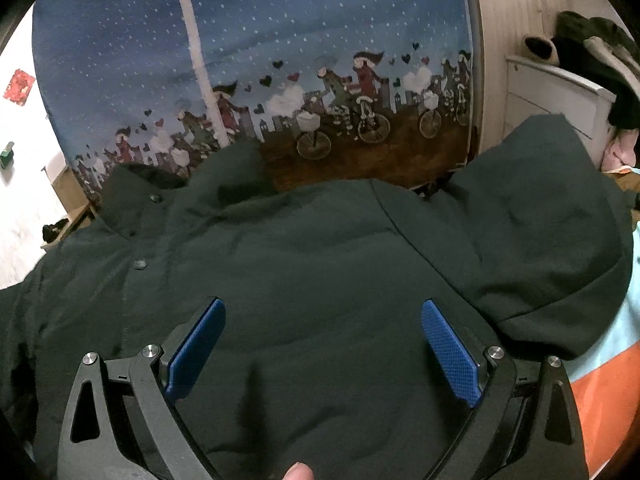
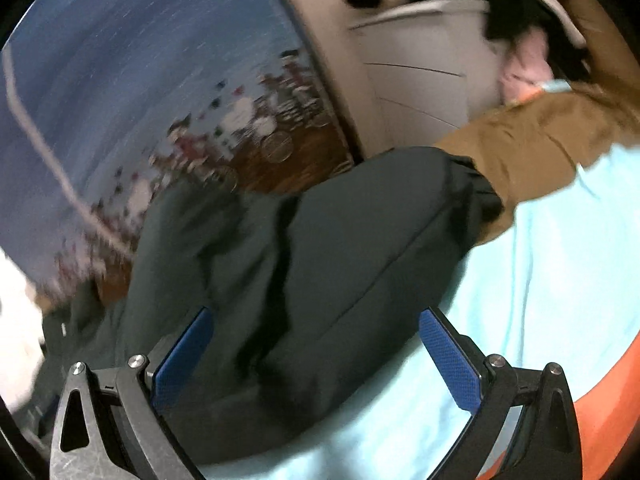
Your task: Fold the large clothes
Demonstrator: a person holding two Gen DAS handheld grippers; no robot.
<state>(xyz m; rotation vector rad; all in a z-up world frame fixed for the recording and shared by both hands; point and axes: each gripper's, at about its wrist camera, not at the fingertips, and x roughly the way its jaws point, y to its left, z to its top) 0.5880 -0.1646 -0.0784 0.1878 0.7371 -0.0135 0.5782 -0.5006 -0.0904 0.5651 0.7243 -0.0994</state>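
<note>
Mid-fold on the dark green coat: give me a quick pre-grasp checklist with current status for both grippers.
1. Left gripper open: ok.
2. Right gripper open: ok.
3. Left gripper over the dark green coat, nothing pinched: ok.
4. Right gripper lined up on the coat's sleeve: ok, though the view is blurred.
5. Brown garment clear of the sleeve: not ok, it lies against the cuff end.
6. Coat lying flat on the light blue sheet: cannot tell.

Both wrist cameras look down close over a dark coat (image 1: 320,264) (image 2: 304,264) on the bed, sharing the blue curtain (image 1: 280,40) (image 2: 140,60) behind
</note>
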